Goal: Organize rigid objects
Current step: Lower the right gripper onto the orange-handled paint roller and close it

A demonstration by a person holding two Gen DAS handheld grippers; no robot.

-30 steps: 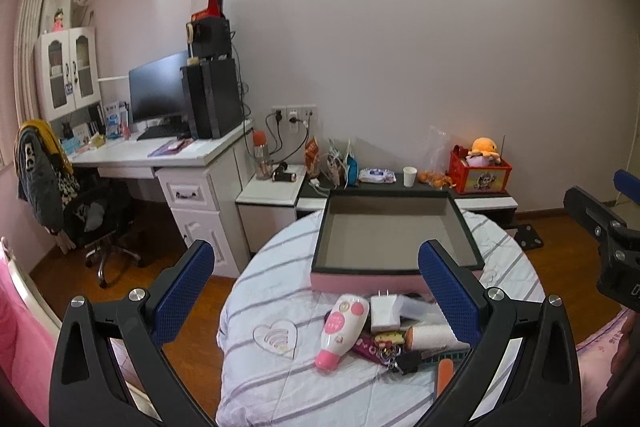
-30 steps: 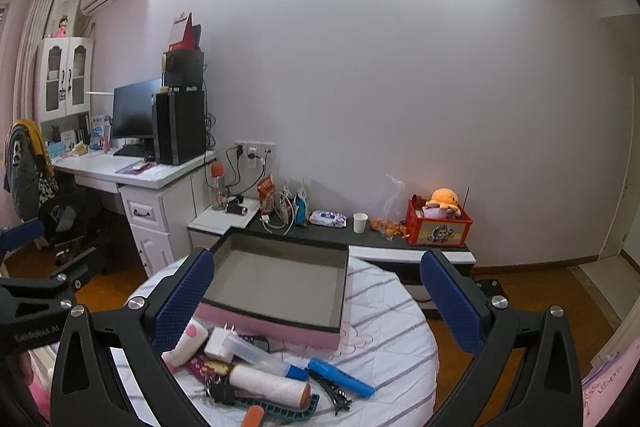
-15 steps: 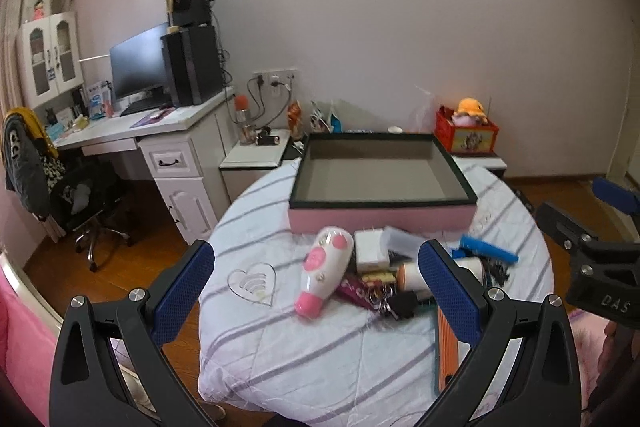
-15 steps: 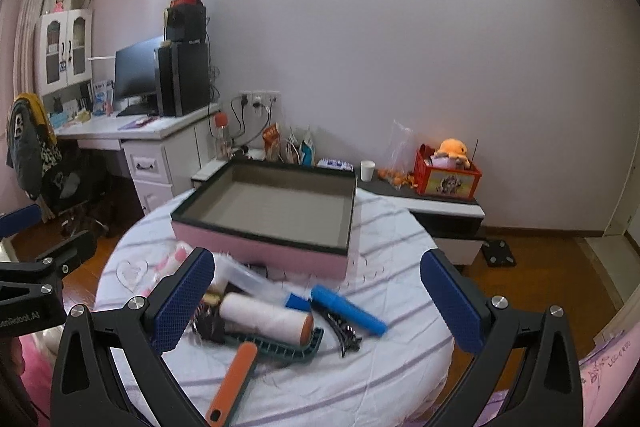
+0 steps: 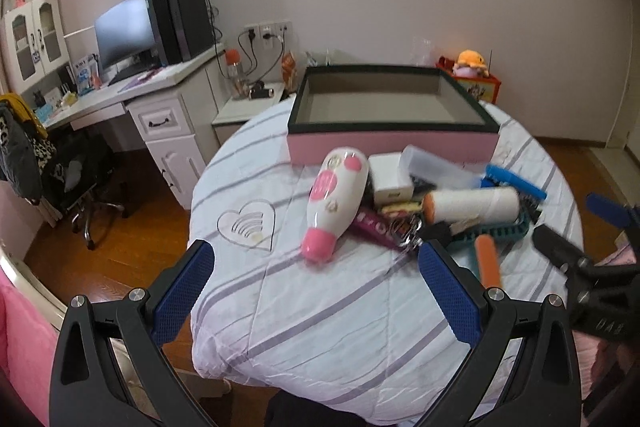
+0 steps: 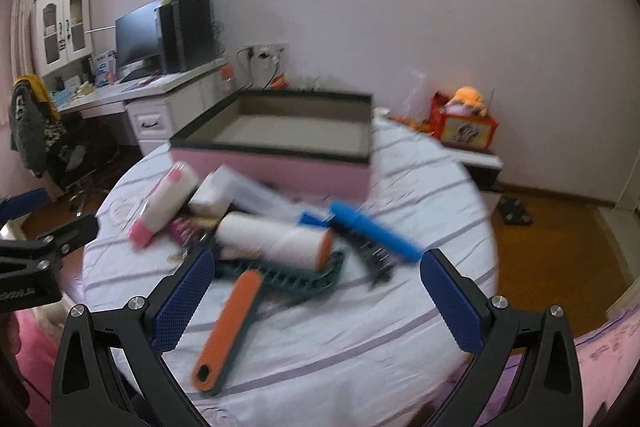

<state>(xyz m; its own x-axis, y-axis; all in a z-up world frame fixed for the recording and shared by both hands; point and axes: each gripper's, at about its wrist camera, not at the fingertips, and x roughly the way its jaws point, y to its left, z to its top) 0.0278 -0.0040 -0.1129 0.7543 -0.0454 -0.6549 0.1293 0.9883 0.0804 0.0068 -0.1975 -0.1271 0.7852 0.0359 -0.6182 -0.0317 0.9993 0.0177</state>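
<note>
A heap of small household items (image 5: 420, 203) lies on the striped round table (image 5: 320, 307), just in front of an empty pink box (image 5: 394, 123). The left gripper (image 5: 316, 291) and right gripper (image 6: 316, 297) hang above the table's near side, jaws spread wide, holding nothing. The approach step seems underway; next comes picking one item, likely the lint roller (image 6: 276, 239). Only the right view shows the roller's full orange handle (image 6: 228, 327).
</note>
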